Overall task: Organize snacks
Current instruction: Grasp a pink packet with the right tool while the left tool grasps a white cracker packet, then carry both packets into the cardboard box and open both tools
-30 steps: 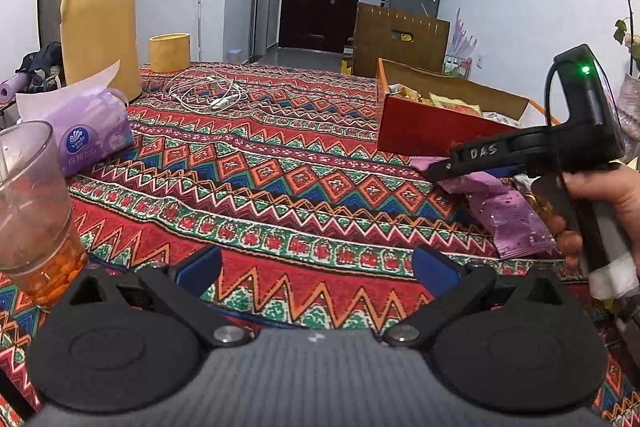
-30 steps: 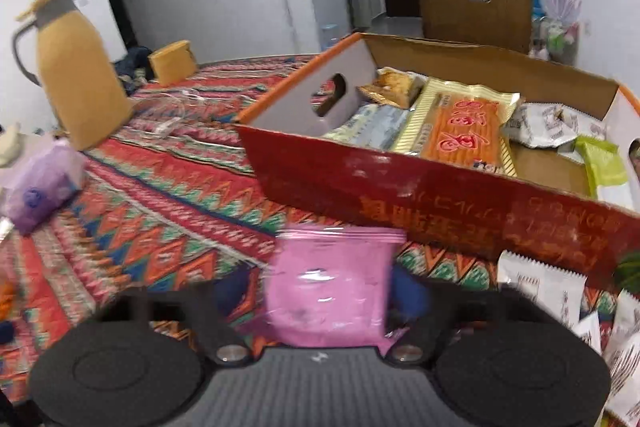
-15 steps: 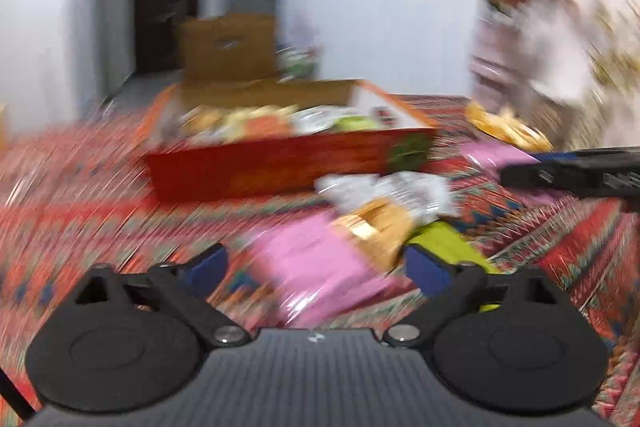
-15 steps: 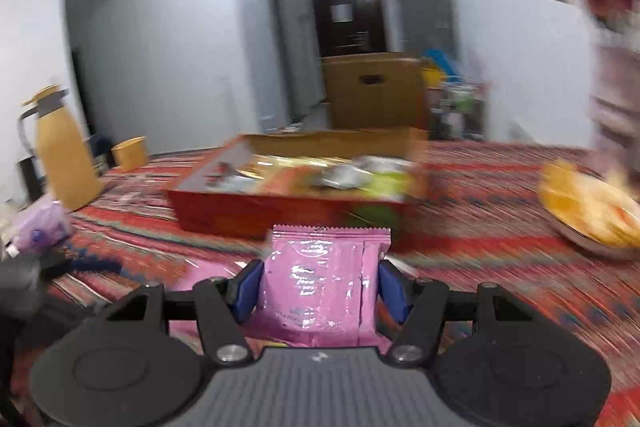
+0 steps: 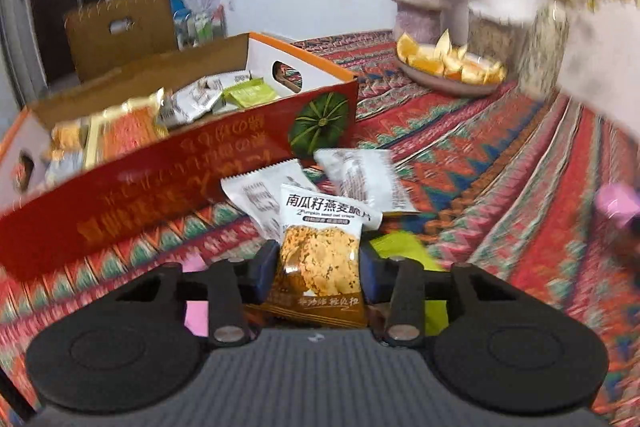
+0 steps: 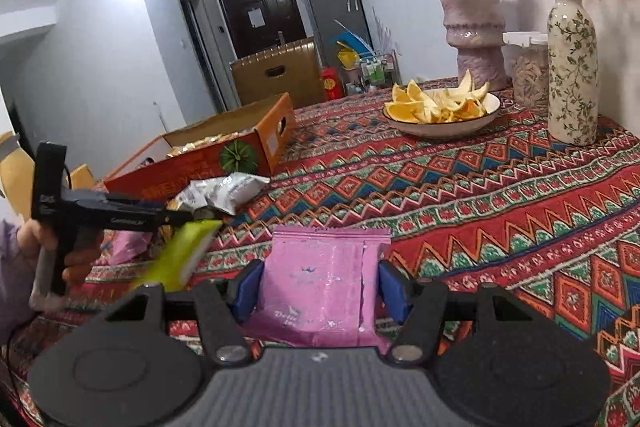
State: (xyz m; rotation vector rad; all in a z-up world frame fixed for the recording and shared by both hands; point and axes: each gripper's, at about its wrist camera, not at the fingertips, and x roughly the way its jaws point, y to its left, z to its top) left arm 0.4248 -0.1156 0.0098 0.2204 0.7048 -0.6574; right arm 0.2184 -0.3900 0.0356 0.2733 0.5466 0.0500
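My left gripper (image 5: pixel 318 263) is shut on a pumpkin seed oat crisp packet (image 5: pixel 320 251), white on top and brown below. White snack packets (image 5: pixel 352 179) and a green packet (image 5: pixel 400 251) lie just beyond it, in front of the red snack box (image 5: pixel 168 163) that holds several snacks. My right gripper (image 6: pixel 320 287) is shut on a pink snack packet (image 6: pixel 324 283) above the patterned cloth. In the right wrist view the left gripper (image 6: pixel 176 217) shows at the left near a green packet (image 6: pixel 180 255) and the white packets (image 6: pixel 224 191), with the box (image 6: pixel 224 155) behind.
A bowl of orange slices (image 6: pixel 440 107) stands at the back right, with a pink vase (image 6: pixel 472 27), a jar (image 6: pixel 528 67) and a flowered vase (image 6: pixel 572 67) beside it. A brown cardboard box (image 6: pixel 276 75) stands beyond the table. A pink packet (image 6: pixel 128 243) lies under the left gripper.
My left gripper swung right to the loose packets and closed on the oat crisp packet. My right gripper carried the pink packet away from the box toward the right side of the table.
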